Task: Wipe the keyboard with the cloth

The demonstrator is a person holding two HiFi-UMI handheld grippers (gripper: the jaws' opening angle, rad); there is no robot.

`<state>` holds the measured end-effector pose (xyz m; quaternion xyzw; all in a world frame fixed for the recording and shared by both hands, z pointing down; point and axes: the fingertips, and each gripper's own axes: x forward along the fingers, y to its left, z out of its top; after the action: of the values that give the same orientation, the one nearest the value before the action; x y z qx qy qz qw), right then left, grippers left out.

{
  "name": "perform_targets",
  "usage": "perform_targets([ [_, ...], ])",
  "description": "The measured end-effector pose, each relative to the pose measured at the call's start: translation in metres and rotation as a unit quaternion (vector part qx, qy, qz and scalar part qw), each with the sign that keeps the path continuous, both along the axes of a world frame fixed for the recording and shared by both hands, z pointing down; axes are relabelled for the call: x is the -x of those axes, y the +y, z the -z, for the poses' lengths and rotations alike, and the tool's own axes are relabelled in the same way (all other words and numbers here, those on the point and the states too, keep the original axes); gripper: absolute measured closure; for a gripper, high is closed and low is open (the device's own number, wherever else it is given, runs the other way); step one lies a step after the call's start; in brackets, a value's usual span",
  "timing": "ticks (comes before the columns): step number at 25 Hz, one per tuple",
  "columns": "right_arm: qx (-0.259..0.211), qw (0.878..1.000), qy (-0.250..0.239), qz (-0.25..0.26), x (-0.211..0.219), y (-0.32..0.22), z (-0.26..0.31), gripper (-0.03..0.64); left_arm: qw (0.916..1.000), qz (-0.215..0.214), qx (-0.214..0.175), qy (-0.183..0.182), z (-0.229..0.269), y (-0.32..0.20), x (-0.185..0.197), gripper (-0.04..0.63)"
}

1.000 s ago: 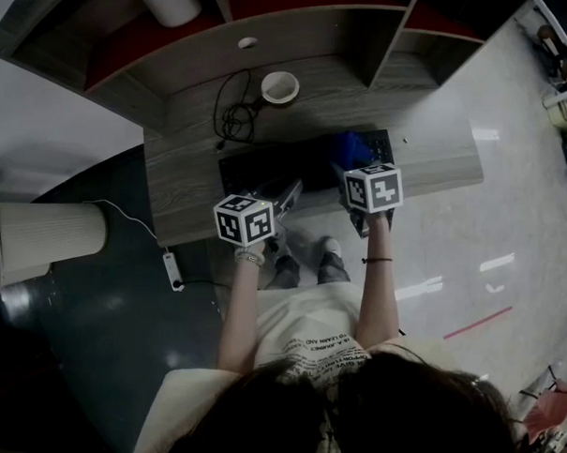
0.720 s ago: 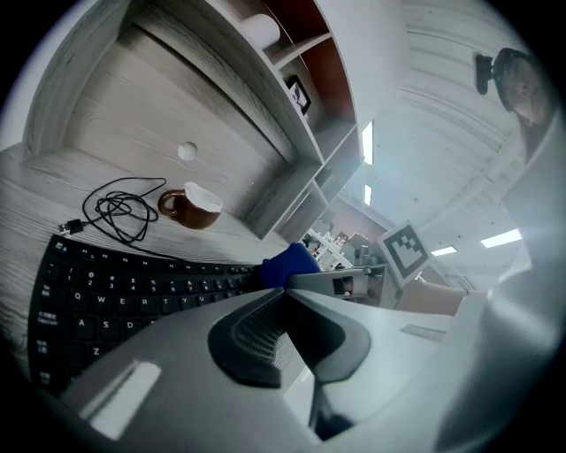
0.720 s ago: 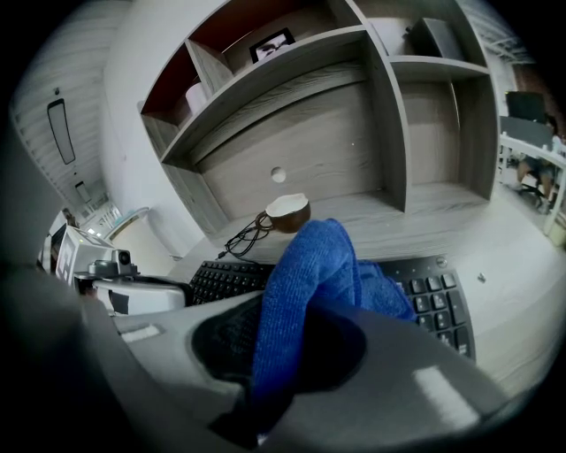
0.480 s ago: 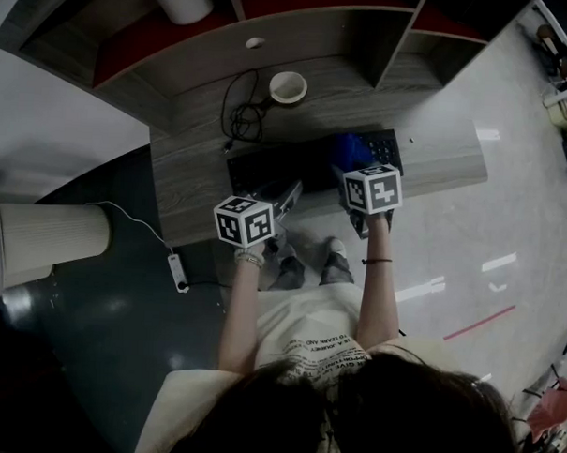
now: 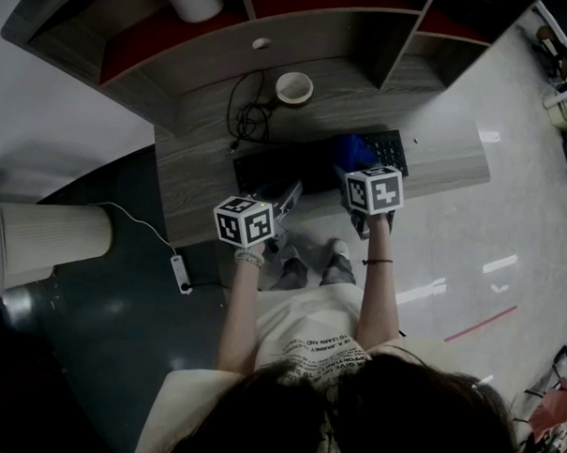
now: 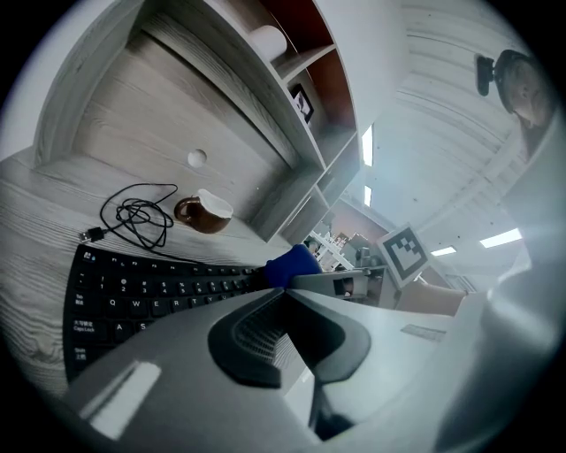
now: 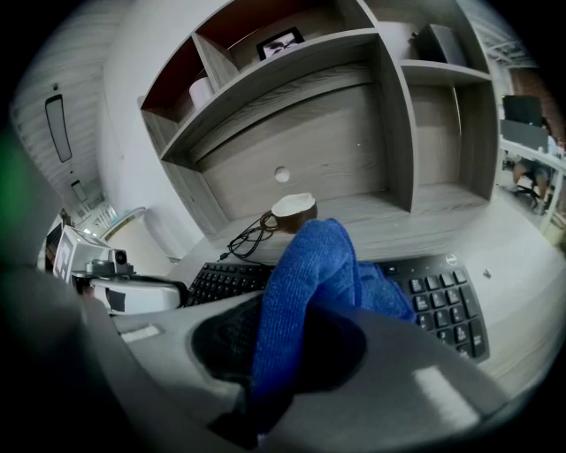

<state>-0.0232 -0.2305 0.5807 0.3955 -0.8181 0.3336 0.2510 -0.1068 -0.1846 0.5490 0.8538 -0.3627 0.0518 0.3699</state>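
- The blue cloth (image 7: pixel 311 283) is bunched up and pinched between the jaws of the right claw (image 7: pixel 283 343). Its free end drapes forward onto the right part of the keyboard (image 5: pixel 284 165), just left of the number pad.
- The keyboard is black and lies flat on the worktop (image 5: pixel 197 175). Its long axis runs left to right in front of the person, slightly skewed in the head view.
- From the right claw, most of the key field stretches away to the left, so I judge the coming wipe to be a sideways drag along that axis, toward the left claw (image 6: pixel 285 305).
- The left claw's jaws are pressed together with nothing between them. It hangs over the keyboard's near edge, left of centre, apart from the cloth.
- The right claw is plainly the one at work. The left is near enough to steady the keyboard if it slides.
- Behind the keyboard a coiled black cable (image 5: pixel 248 116) lies beside a small cup (image 5: pixel 294 87), both clear of the wiping path.
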Motion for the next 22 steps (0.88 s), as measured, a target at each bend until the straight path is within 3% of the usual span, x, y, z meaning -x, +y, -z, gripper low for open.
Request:
perform_targets([
  [22, -0.004, 1.000, -0.006, 0.008, 0.038, 0.002, 0.001, 0.558, 1.0000, 0.006, 0.005, -0.001, -0.004, 0.007, 0.031, 0.592],
])
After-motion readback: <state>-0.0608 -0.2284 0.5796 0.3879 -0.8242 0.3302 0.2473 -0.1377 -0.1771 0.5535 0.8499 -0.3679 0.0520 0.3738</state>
